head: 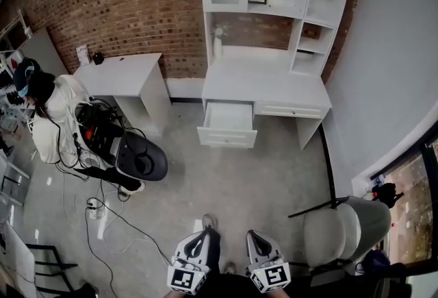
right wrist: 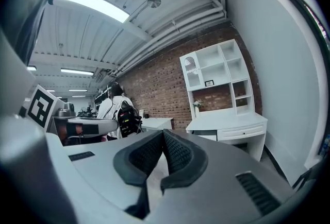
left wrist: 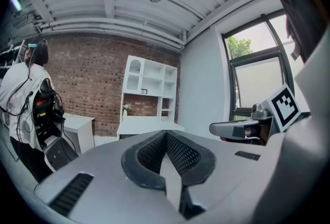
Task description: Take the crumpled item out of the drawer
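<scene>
The white desk [head: 263, 81] with a hutch stands against the brick wall, far ahead. Its left drawer [head: 228, 125] is pulled open; its inside looks pale and I cannot make out a crumpled item in it from here. Both grippers are held low near the person's feet, well short of the desk. My left gripper [head: 202, 236] [left wrist: 166, 133] is shut with nothing between its jaws. So is my right gripper [head: 255, 236] [right wrist: 163, 132]. The desk [right wrist: 227, 124] shows small beyond the right gripper's jaws, and also in the left gripper view as a distant desk [left wrist: 147, 126].
A person in white [head: 51, 115] sits at the left beside a black chair [head: 140, 156] and a smaller white table [head: 126, 77]. Cables [head: 102, 218] trail over the floor on the left. A pale round seat [head: 342, 225] stands at the lower right, by a window.
</scene>
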Demonstrator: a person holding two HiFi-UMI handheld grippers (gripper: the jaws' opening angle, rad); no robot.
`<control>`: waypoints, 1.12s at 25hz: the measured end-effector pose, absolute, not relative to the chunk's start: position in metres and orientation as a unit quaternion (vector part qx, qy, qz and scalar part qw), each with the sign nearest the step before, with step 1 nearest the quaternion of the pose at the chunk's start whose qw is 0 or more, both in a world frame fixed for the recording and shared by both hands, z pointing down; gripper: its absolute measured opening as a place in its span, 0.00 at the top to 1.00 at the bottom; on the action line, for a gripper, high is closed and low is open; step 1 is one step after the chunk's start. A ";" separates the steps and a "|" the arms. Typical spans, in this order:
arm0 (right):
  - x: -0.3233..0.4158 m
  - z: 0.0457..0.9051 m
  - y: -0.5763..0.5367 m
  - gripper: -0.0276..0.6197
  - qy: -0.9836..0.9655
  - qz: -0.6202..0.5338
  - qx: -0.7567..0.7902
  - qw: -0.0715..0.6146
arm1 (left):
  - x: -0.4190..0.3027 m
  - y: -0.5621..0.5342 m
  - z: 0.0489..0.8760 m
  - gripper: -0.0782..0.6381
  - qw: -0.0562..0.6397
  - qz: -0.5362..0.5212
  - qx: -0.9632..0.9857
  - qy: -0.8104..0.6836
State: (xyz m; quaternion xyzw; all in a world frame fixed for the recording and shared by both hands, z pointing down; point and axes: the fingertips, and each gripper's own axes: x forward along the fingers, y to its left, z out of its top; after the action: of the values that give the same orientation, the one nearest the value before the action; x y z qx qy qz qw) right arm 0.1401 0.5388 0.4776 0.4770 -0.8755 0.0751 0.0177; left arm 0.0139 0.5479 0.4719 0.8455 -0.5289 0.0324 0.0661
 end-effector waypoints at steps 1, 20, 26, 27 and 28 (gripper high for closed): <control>0.138 0.481 0.524 0.94 -0.875 0.074 0.477 0.021 | 0.011 0.533 0.476 0.86 0.066 0.034 0.845 -0.530; 0.081 0.453 0.165 0.94 -0.858 0.051 0.510 0.025 | -0.034 0.173 0.450 0.86 0.070 -0.009 0.875 -0.478; 0.092 0.468 0.061 0.94 -0.866 0.059 0.495 0.033 | -0.024 0.078 0.464 0.86 0.082 -0.001 0.865 -0.496; 0.097 0.473 0.040 0.94 -0.870 0.059 0.489 0.035 | -0.019 0.060 0.466 0.86 0.080 -0.002 0.861 -0.503; 0.103 0.477 0.018 0.94 -0.873 0.058 0.482 0.036 | -0.014 0.040 0.470 0.86 0.079 -0.003 0.856 -0.511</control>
State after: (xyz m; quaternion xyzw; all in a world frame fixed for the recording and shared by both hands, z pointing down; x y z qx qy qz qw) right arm 0.1034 0.0184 0.4772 0.4822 -0.8734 0.0583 0.0364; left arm -0.0136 0.0405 0.4695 0.8561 -0.5107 -0.0026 0.0787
